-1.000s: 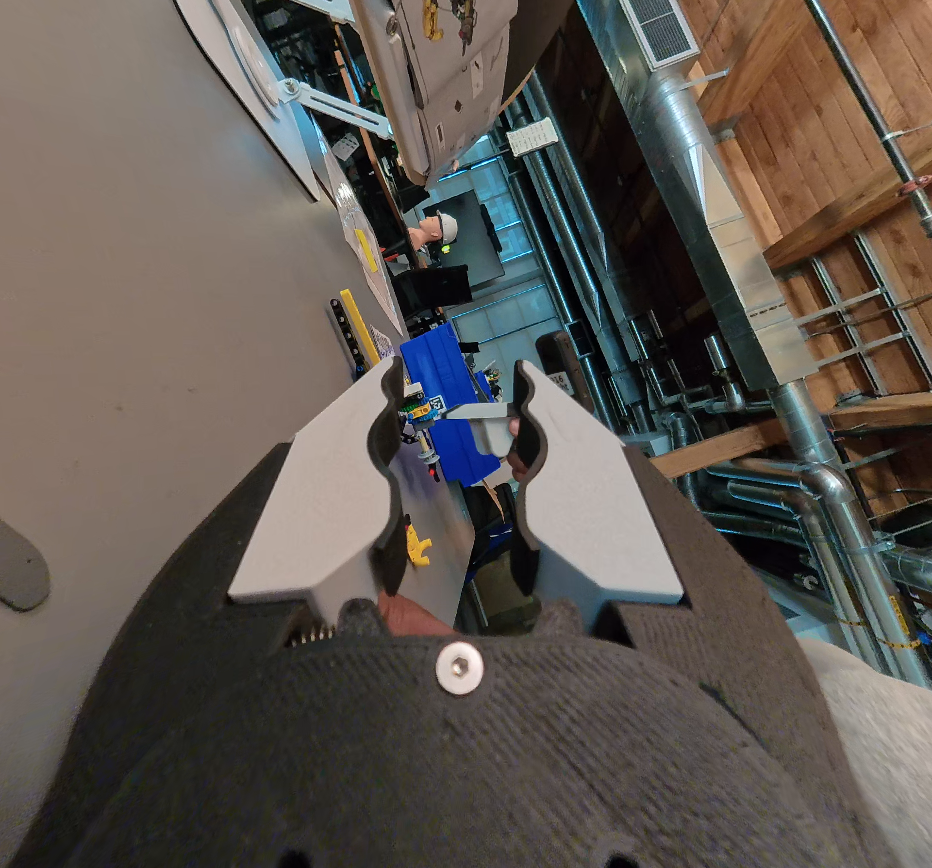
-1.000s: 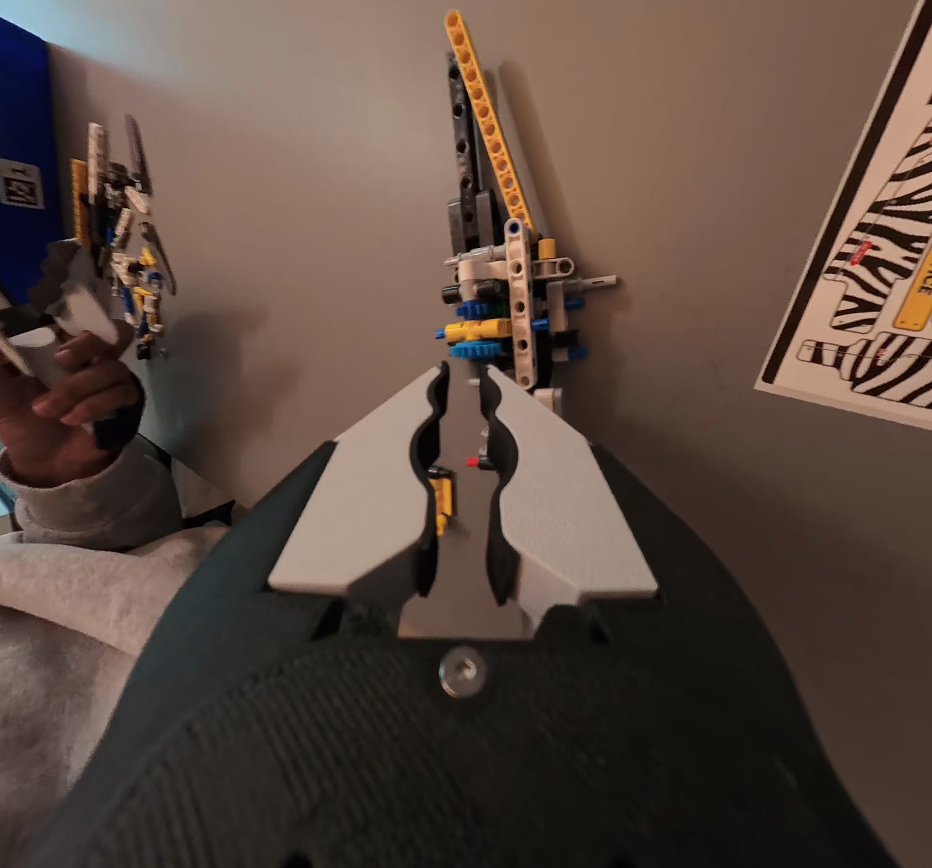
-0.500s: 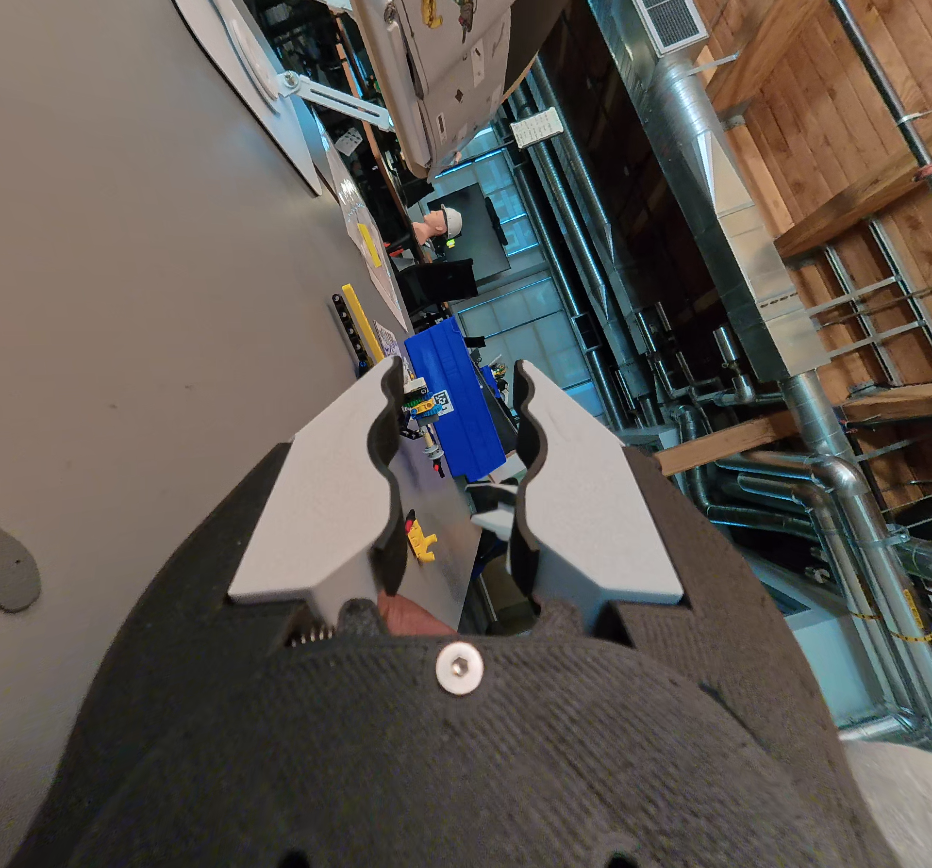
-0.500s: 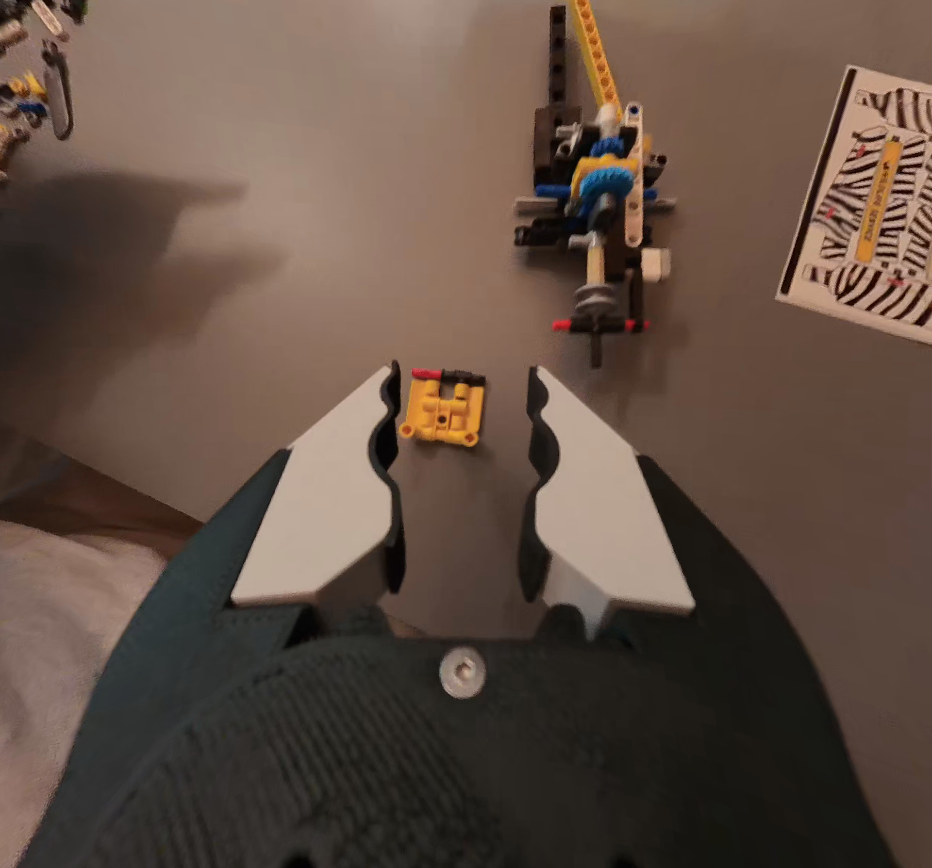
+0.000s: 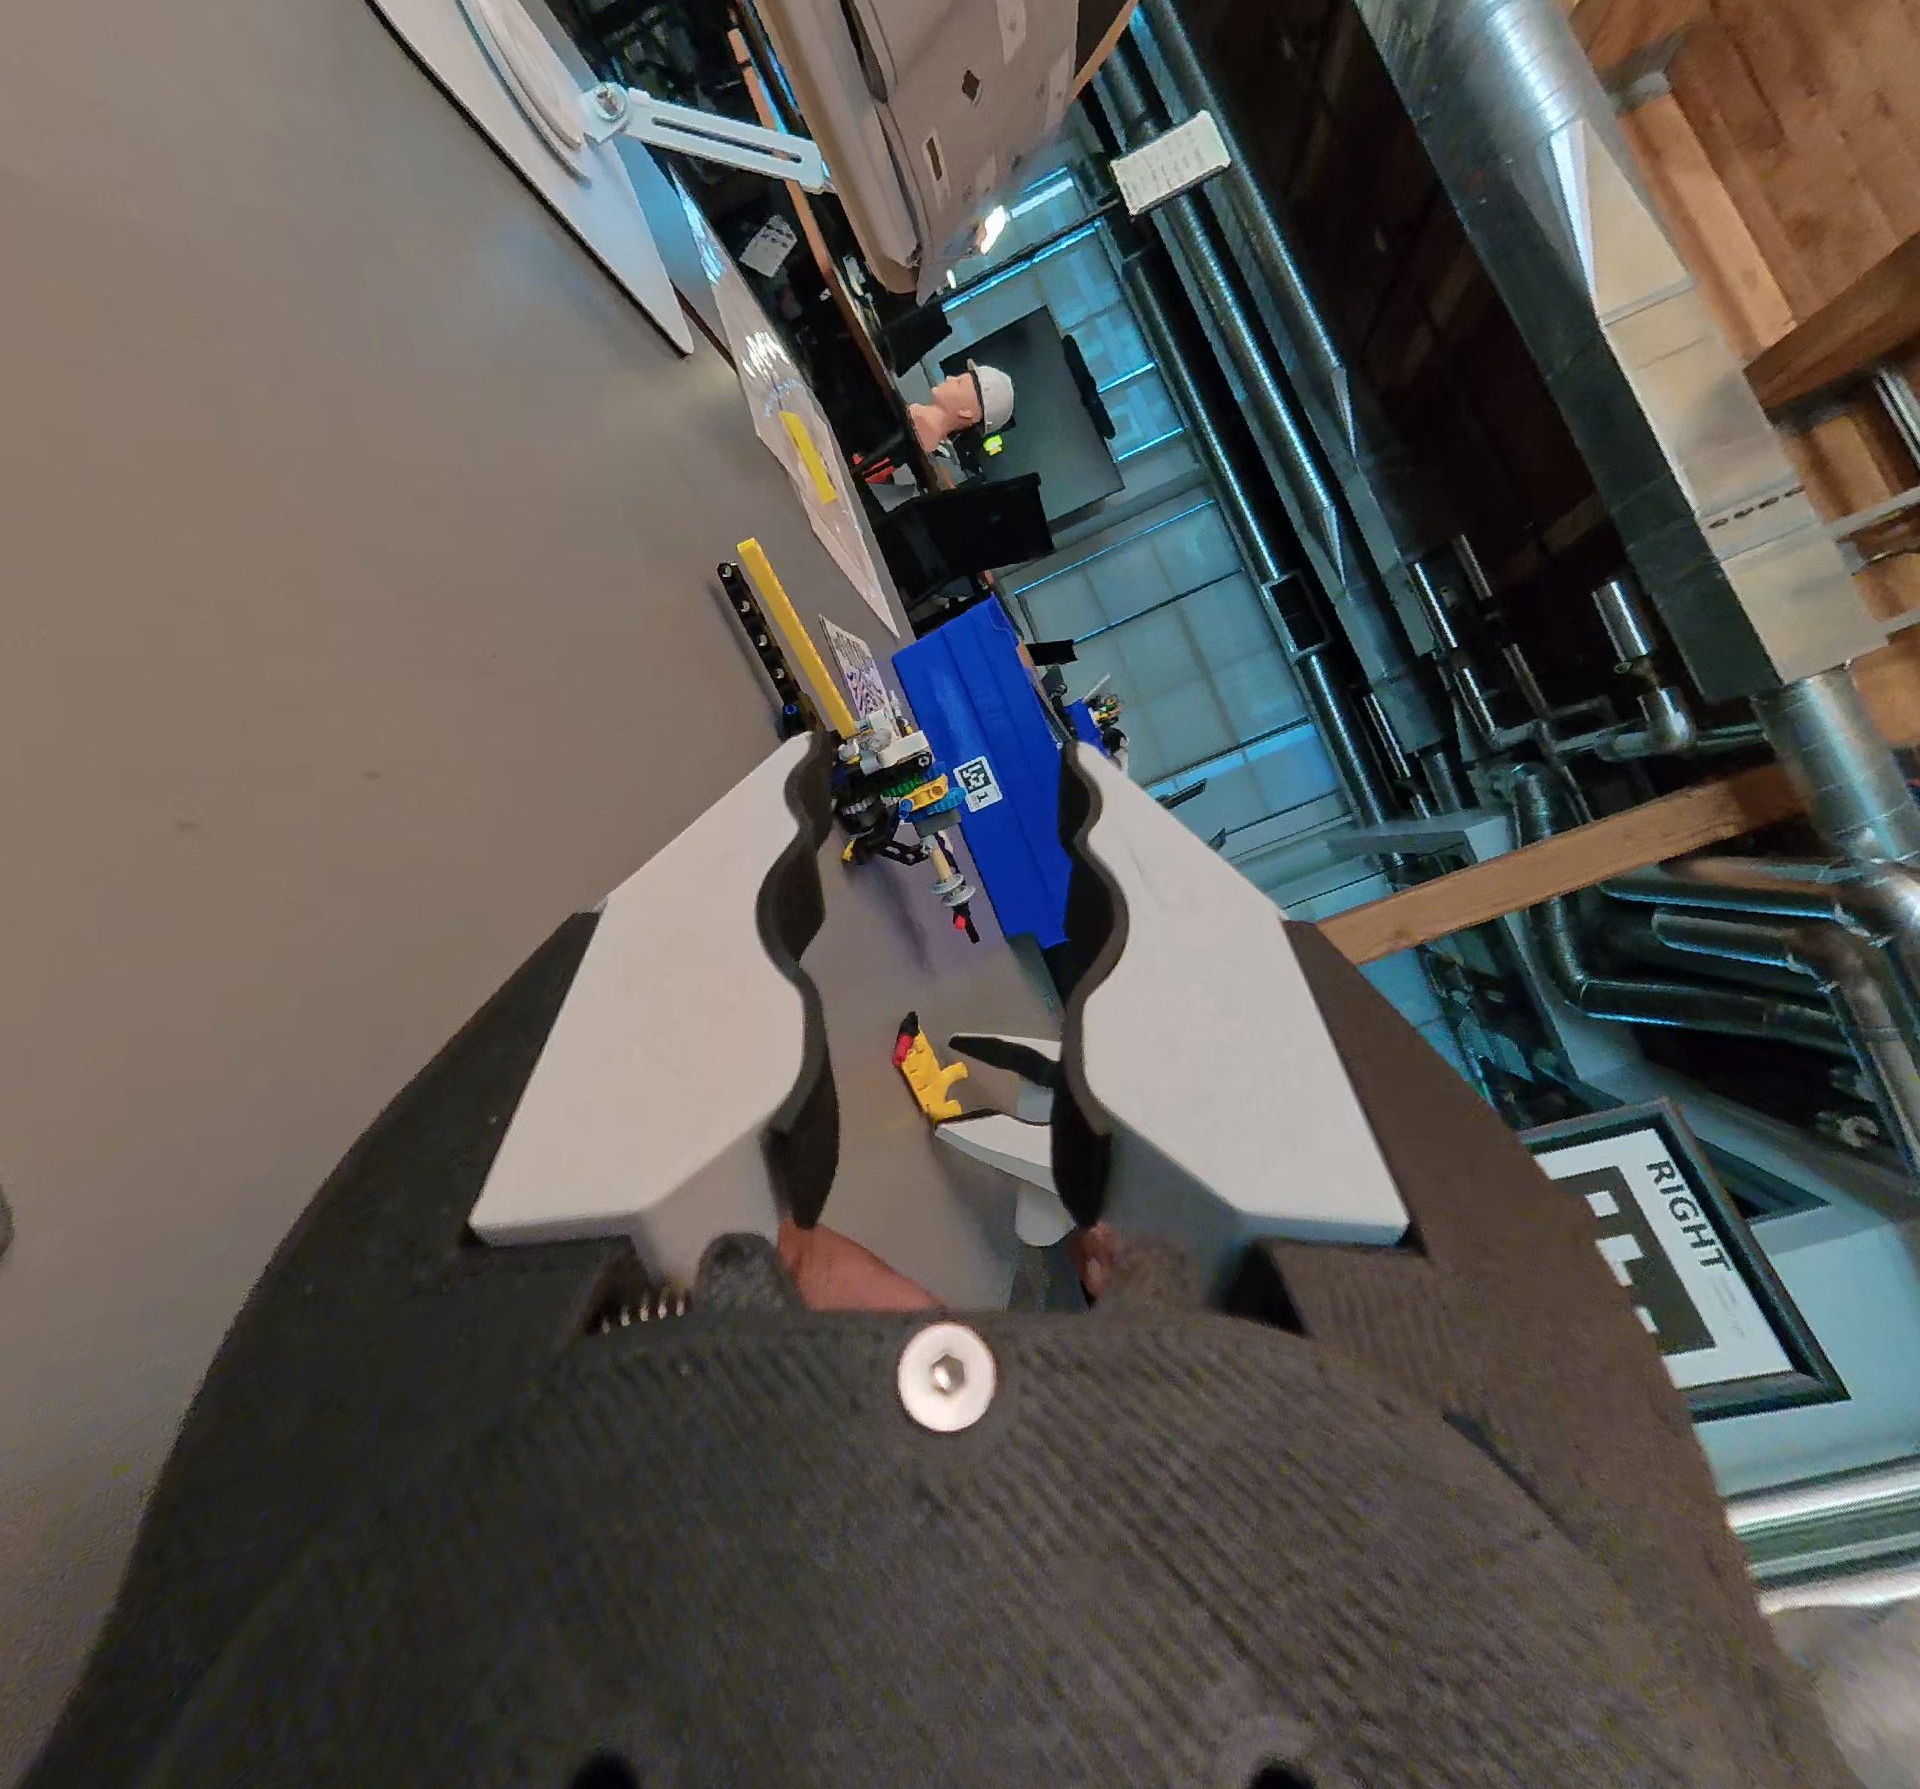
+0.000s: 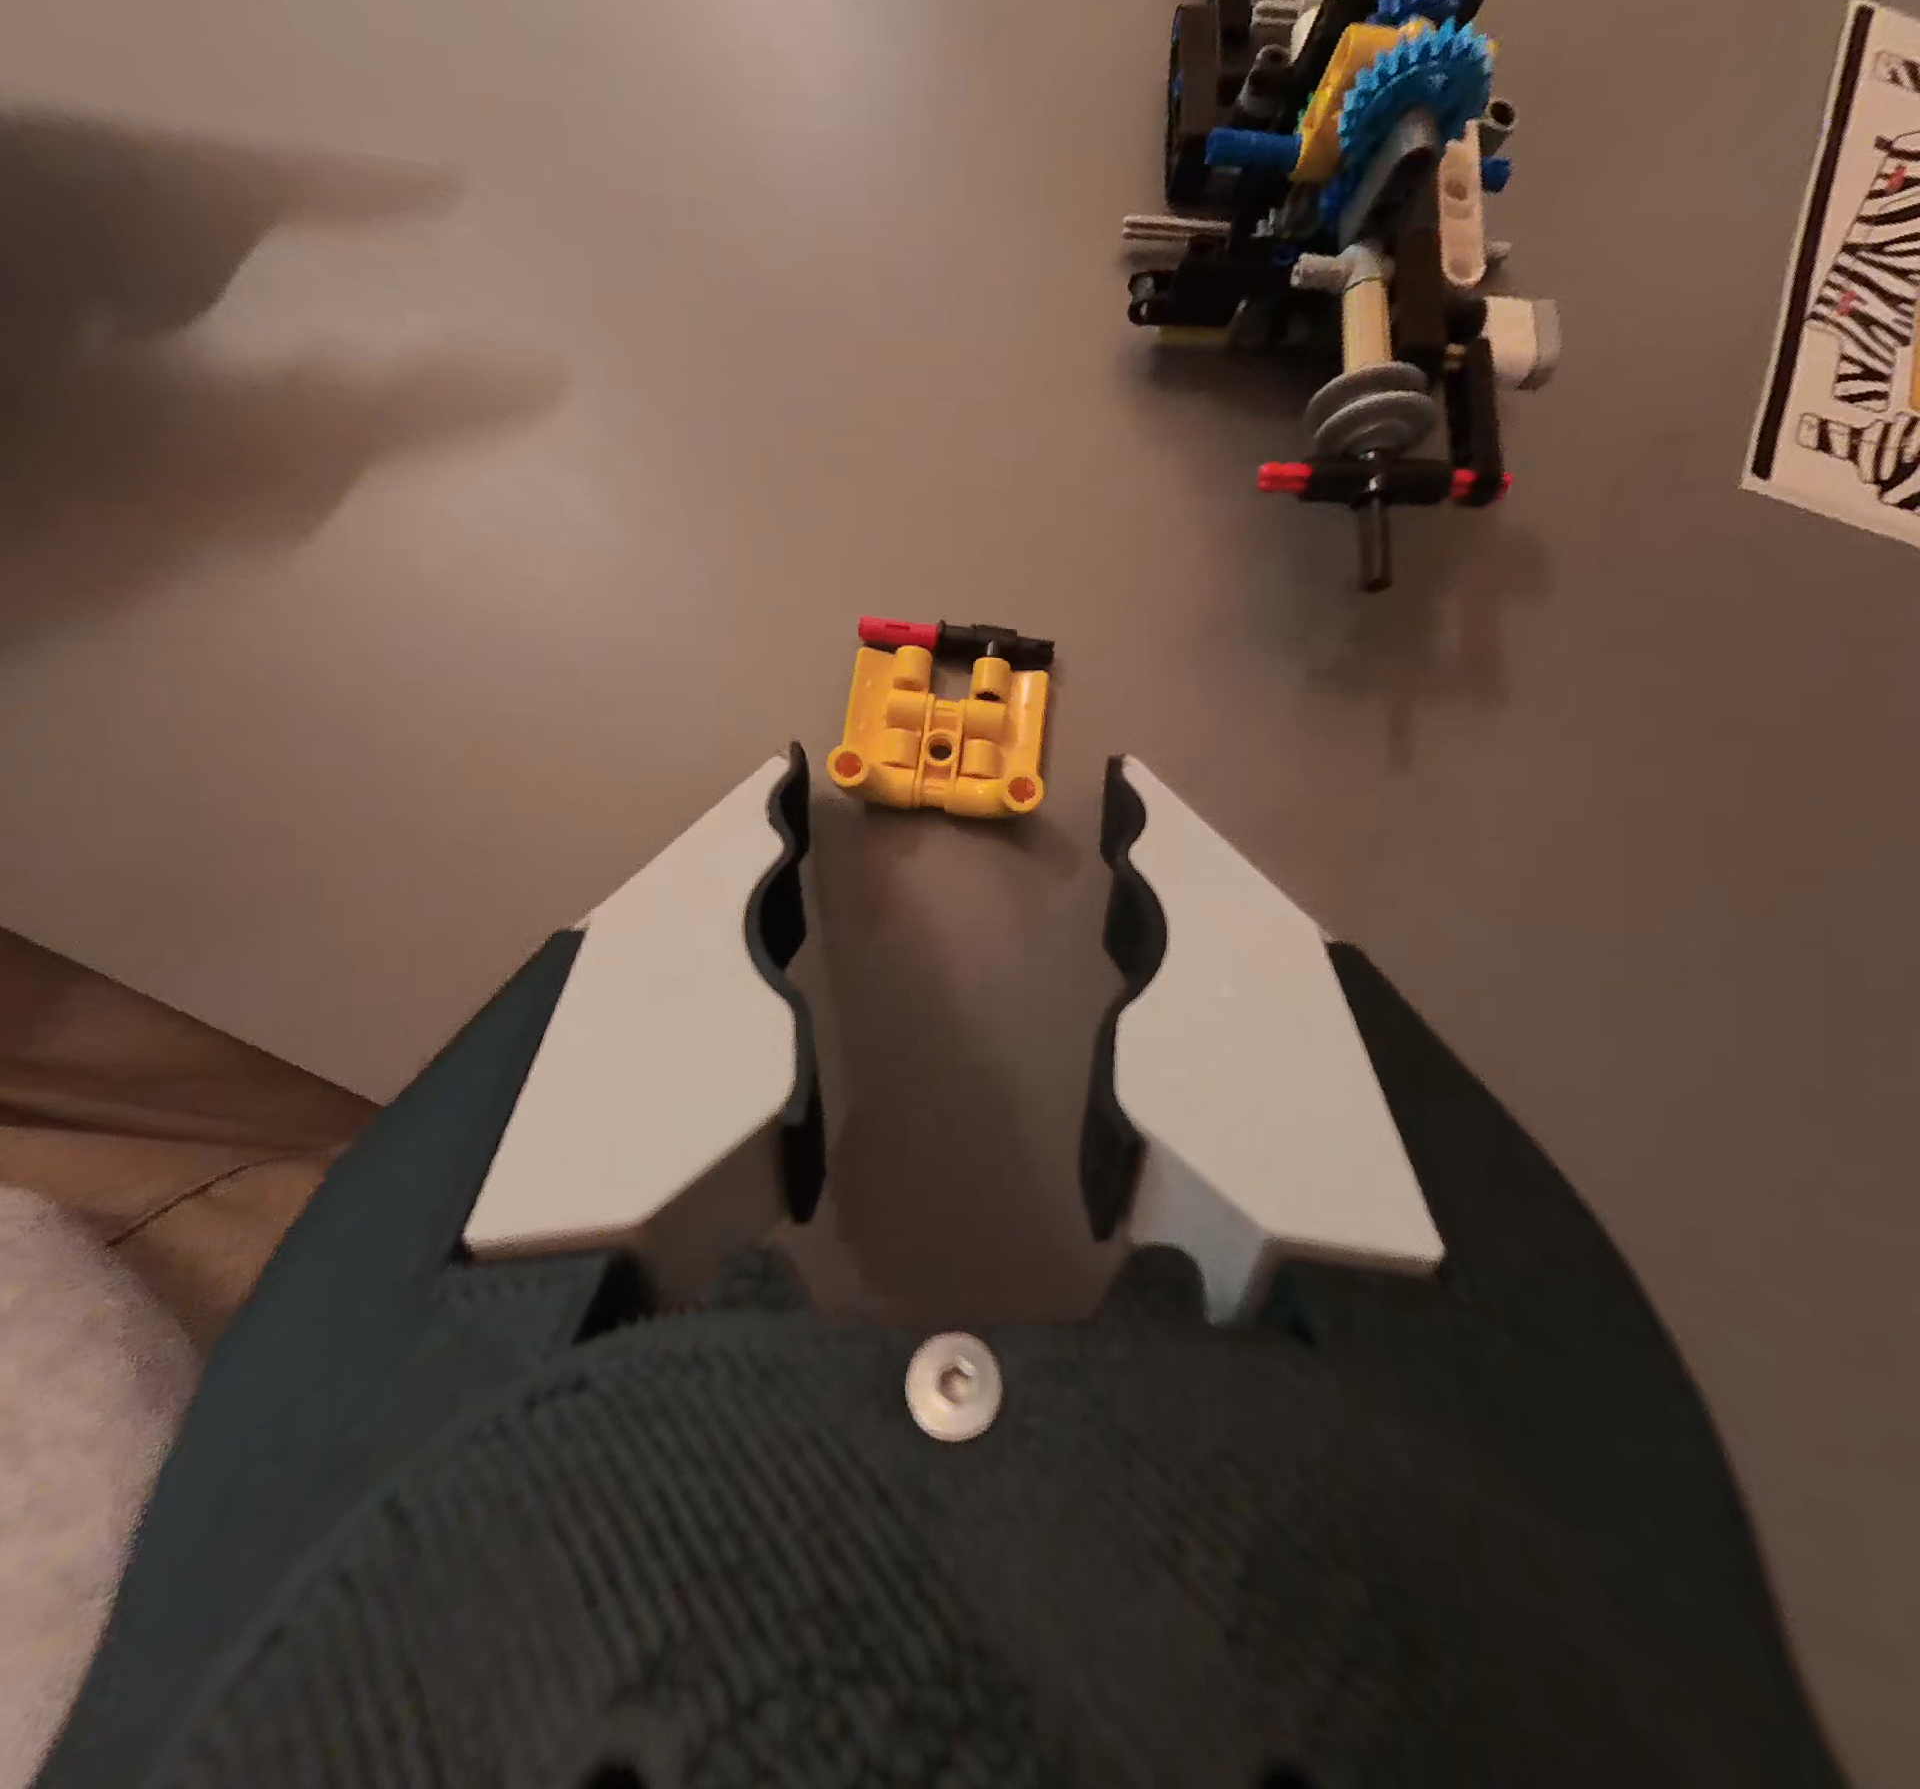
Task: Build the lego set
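A small yellow lego piece with a red and a black pin lies flat on the grey table. My right gripper is open and empty, its fingertips just short of the piece on either side. The half-built lego model, with blue gears, black and yellow beams and a grey wheel, lies to the upper right. My left gripper is open and empty, held tilted above the table. In the left wrist view the yellow piece, the right gripper's fingers and the model show ahead.
A zebra-striped sticker sheet lies at the table's right. A blue bin stands behind the model. A white arm mount and an instruction booklet are farther back. The table's near edge runs at lower left. My hands' fingertips stand some 25 cm from each other.
My right gripper opened, let go of the yellow piece onto the table and pulled back, then moved closer to it. My left gripper shifted slightly and stayed open.
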The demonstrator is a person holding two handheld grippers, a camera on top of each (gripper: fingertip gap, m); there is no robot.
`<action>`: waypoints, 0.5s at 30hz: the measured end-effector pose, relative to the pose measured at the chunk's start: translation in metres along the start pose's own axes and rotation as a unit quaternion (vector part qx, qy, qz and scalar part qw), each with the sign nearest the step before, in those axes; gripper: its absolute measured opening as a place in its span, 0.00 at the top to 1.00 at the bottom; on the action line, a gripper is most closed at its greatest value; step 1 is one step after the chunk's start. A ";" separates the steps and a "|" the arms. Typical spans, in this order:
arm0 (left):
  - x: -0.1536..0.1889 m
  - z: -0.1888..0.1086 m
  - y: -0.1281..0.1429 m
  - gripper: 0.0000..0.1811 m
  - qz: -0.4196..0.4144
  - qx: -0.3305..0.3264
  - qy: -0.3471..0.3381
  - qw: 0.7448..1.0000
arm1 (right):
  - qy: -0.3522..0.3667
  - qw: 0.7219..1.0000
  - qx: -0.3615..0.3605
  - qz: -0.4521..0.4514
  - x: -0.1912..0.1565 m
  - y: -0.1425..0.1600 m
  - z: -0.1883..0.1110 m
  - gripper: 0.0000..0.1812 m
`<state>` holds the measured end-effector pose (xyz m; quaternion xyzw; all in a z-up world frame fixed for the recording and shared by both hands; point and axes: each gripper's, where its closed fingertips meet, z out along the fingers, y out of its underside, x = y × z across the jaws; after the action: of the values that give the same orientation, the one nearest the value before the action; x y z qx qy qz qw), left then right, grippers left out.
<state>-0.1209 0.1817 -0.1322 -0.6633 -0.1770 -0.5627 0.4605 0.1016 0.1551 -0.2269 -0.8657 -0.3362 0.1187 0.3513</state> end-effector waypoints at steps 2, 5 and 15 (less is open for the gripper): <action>-0.001 0.001 0.001 0.77 0.005 -0.003 -0.003 1.000 | 0.005 1.000 0.001 -0.005 0.000 0.003 0.002 0.70; 0.000 0.002 0.003 0.77 0.005 -0.006 -0.003 1.000 | 0.011 1.000 0.010 -0.006 0.001 0.004 0.004 0.73; -0.001 0.008 0.012 0.77 0.011 -0.020 -0.006 1.000 | 0.016 0.999 0.048 0.000 0.012 -0.015 0.008 0.77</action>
<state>-0.1079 0.1822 -0.1376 -0.6775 -0.1608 -0.5571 0.4525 0.1002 0.1752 -0.2219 -0.8497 -0.3242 0.1206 0.3980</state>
